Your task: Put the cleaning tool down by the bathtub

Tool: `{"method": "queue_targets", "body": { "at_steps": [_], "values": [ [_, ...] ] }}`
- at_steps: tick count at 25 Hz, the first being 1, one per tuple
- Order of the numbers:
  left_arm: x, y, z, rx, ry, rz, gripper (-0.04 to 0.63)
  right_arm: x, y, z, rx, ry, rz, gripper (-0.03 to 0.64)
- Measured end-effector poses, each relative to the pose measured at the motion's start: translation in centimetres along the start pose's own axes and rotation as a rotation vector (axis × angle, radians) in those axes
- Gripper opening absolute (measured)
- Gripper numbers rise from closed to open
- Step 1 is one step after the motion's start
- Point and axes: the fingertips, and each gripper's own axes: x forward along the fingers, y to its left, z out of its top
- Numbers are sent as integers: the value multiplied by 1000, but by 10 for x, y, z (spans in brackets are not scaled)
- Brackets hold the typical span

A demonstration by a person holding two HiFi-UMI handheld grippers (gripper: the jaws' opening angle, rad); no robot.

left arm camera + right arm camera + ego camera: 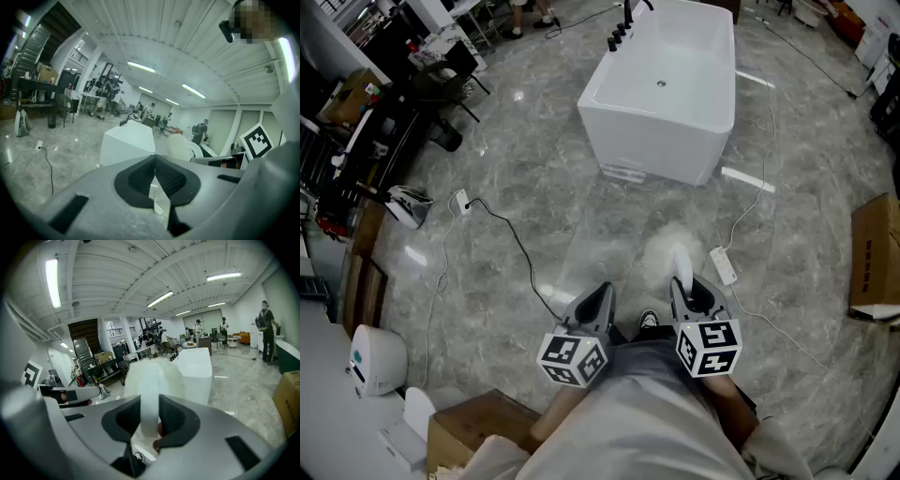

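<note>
Sticking forward out of the right gripper (149, 400), the cleaning tool (153, 377) is a flat, smooth white handle that widens into a soft, fluffy white head with a blurred, fuzzy edge. The handle runs straight down between the two dark ribbed pads, which press on it from either side, so the jaws stand partly apart, clamped on it. In the head view the cleaning tool (678, 263) points away from the person, its pale head held above the grey marbled floor (534, 178) just past the right gripper (695, 296).

Just left of that gripper, level with it, the left gripper (598, 302) holds nothing. In its own view the left gripper (155, 162) has its pads met at the tips, with only a thin slit lower down.

Just right of the tool's head a white power strip (724, 265) lies on the floor. Well ahead of the tool stands the white bathtub (667, 94), rectangular and empty, with black taps (621, 36) at its far left corner. Far off to the right sits a cardboard box (876, 255).
</note>
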Motion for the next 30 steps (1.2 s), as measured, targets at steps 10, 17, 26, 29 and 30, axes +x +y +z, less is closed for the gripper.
{"method": "queue_targets", "body": {
  "at_steps": [10, 17, 26, 29, 30],
  "values": [
    [16, -2, -9, -18, 43, 31, 5, 4, -19, -5, 43, 13, 22, 89],
    [18, 1, -24, -56, 96, 4, 5, 17, -11, -9, 180, 16, 103, 89],
    [47, 41, -6, -51, 114, 25, 5, 68, -12, 16, 176, 22, 89, 89],
    [60, 63, 7, -82, 109, 22, 5, 93, -7, 31, 160, 29, 78, 90],
    [65, 71, 12, -89, 108, 24, 5, 101, -5, 38, 158, 24, 75, 90]
  ]
}}
